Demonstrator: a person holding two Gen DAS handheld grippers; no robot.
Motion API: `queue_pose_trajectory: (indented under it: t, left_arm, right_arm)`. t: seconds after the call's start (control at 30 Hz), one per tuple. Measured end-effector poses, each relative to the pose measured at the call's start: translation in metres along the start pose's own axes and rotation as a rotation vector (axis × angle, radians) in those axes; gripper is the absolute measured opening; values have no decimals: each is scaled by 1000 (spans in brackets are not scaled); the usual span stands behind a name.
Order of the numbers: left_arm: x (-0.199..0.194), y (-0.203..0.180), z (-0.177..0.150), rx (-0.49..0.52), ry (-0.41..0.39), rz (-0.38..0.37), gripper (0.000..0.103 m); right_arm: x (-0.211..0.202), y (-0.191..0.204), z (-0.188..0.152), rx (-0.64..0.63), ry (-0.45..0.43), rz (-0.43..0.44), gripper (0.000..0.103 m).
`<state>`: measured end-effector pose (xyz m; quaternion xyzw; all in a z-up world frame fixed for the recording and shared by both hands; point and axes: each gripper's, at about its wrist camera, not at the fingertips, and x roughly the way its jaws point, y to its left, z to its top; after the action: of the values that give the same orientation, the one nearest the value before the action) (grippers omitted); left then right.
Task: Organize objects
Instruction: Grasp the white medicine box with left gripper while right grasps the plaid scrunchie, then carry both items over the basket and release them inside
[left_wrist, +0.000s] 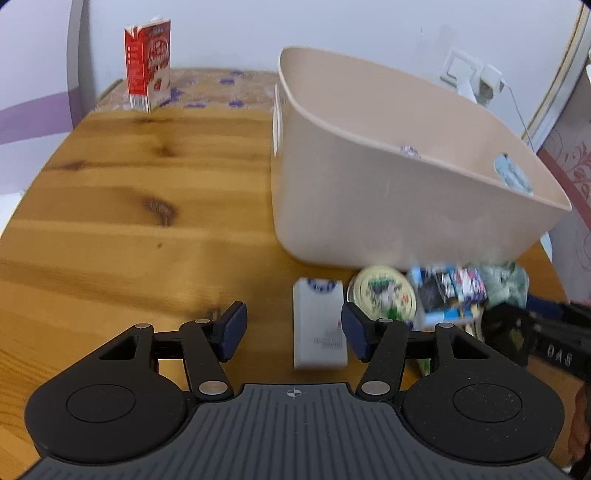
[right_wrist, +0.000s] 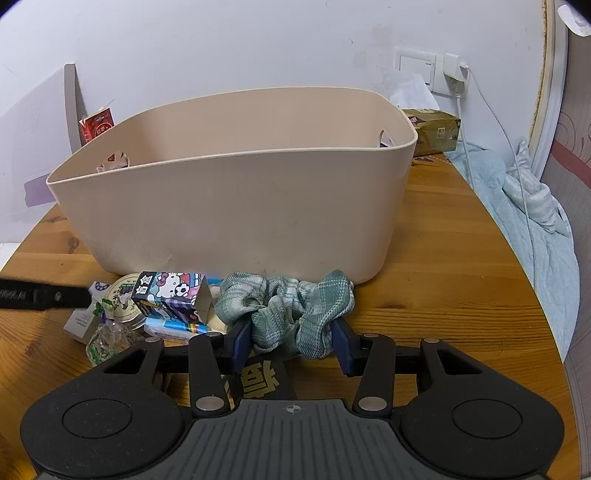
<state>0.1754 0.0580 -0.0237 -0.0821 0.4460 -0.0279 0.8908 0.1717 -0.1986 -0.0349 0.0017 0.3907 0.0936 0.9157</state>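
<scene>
Off our left wrist, we hold the left gripper (left_wrist: 293, 332) with its jaws apart and opening, nothing pressed between them; the white box (left_wrist: 319, 325) lies flat on the table (left_wrist: 129, 221) just under the gap, nearer the right-hand pad. Beside it sit the tin (left_wrist: 382, 291) and a blurred heap against the bin (left_wrist: 388, 199). We could clip the tin when closing on the box, because the two nearly touch. A red carton (left_wrist: 148, 66) stands well apart at the far edge.

Off our right wrist, the right gripper (right_wrist: 291, 341) pinches the scrunchie (right_wrist: 288, 310) between both pads, low on the table before the bin. Soft cloth may slip or snag the cartoon box (right_wrist: 173, 295) when lifted. We cannot see the bin's floor, and the black card (right_wrist: 258, 380) under the jaws is half hidden.
</scene>
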Motion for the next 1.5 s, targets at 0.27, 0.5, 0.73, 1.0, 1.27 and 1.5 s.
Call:
queue_pose_trajectory:
  t: [0.27,0.5,0.73,1.0,1.27,1.5]
  left_arm:
    - [7,-12,-7,50,17,-6,57]
    - [7,-21,-11,93,3,-11,28]
    - [5,-10,-11,38,-18,-11,15]
    - [-35,-12,-4,54,-125,-23,15]
    - [-76,-25,1,97,-210,-81,14]
    - [-86,-38,34,98,-316,-75,15]
  right_arm:
    - [-2,2,-2,5,-8,-5,37]
    - [-5,0,-4,24,-20,-8,28]
    - [-15,1,-4,44,-57,-24,20]
    - [-48,-8,1,90,-145,-33,19]
    - [-90,-13,8,105,-255,-16,19]
    - [-109,-16,33,76,-339,-26,19]
